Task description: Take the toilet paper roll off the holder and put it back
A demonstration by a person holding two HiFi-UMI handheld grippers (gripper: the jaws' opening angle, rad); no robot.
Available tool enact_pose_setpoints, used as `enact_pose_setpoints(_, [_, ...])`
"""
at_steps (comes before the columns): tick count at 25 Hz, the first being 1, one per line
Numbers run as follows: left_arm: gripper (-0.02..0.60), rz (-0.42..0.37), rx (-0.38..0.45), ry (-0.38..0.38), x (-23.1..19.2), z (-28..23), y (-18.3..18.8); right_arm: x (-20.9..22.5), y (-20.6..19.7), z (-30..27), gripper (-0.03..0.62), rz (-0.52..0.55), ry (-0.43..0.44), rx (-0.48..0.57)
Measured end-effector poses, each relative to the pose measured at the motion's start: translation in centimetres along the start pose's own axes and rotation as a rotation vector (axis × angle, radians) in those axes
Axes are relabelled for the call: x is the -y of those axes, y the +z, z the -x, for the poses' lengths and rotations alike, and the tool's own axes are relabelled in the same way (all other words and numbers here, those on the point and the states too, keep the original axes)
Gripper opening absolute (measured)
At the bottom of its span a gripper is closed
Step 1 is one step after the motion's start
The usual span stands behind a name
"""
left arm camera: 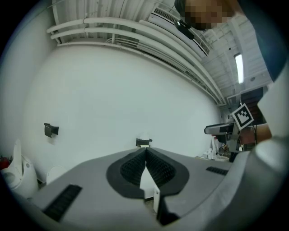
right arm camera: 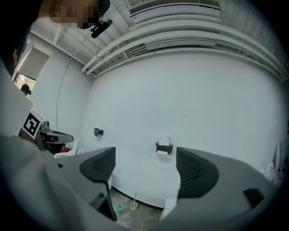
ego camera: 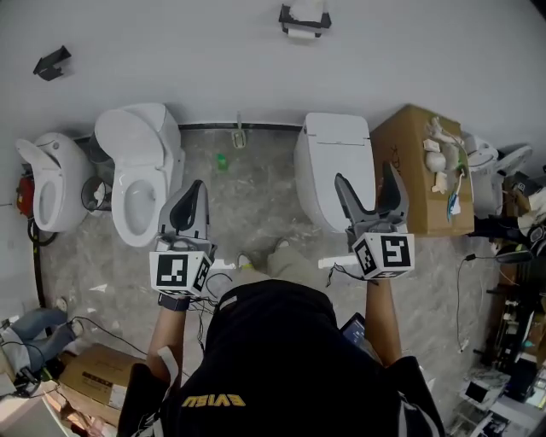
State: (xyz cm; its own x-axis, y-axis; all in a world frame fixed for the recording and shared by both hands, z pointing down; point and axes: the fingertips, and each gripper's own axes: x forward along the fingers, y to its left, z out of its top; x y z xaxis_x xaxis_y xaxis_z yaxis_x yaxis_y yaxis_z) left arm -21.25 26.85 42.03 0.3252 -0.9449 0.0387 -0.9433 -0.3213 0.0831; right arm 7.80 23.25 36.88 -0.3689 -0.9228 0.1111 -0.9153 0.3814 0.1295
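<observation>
The toilet paper roll (ego camera: 300, 34) sits on its wall holder (ego camera: 290, 15), well ahead of both grippers. The left hand-held gripper (ego camera: 196, 186) is closed on nothing. The right hand-held gripper (ego camera: 367, 173) is open and empty.

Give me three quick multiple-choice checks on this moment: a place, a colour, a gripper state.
1. Where is the toilet paper holder? A on the wall. B on the cardboard box. C on a toilet lid.
2. What colour is the small bottle on the floor? A red. B green. C blue.
3. The left gripper is: A wide open. B shut on the roll. C shut, empty.
Answers: 1 A, mounted on the white wall; 2 B, it looks green; 3 C, jaws meet, nothing between.
</observation>
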Motion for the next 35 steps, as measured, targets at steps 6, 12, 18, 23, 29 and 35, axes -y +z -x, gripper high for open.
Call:
enact_pose_setpoints(6, [0.011, 0.026, 0.014, -0.016, -0.6, -5.5, 0.4, 2.3, -0.5, -4.1, 0.413, -0.006, -0.003, 0.005])
enact_pose_setpoints(12, [0.011, 0.001, 0.002, -0.009, -1.5, -12.9, 0.2, 6.2, -1.2, -10.7, 0.413, -0.006, 0.016, 0.026])
enact_pose_setpoints(18, [0.011, -0.010, -0.013, 0.023, -1.7, -21.8, 1.3, 11.8, -1.9, -18.1, 0.413, 0.036, 0.039, 0.011])
enact_pose_setpoints(23, [0.011, -0.014, -0.025, 0.044, -1.2, -28.4, 2.1, 15.8, -2.6, -23.5, 0.413, 0.041, 0.074, 0.005])
enact_pose_setpoints(29, [0.011, -0.034, -0.052, 0.069, -0.9, -32.7, 2.2, 18.4, -3.1, -29.1, 0.413, -0.012, 0.107, 0.012])
enact_pose_setpoints(35, [0.011, -0.011, -0.047, 0.077, -1.9, -35.7, 2.4, 19.5, -2.2, -34.0, 0.413, -0.027, 0.116, 0.021])
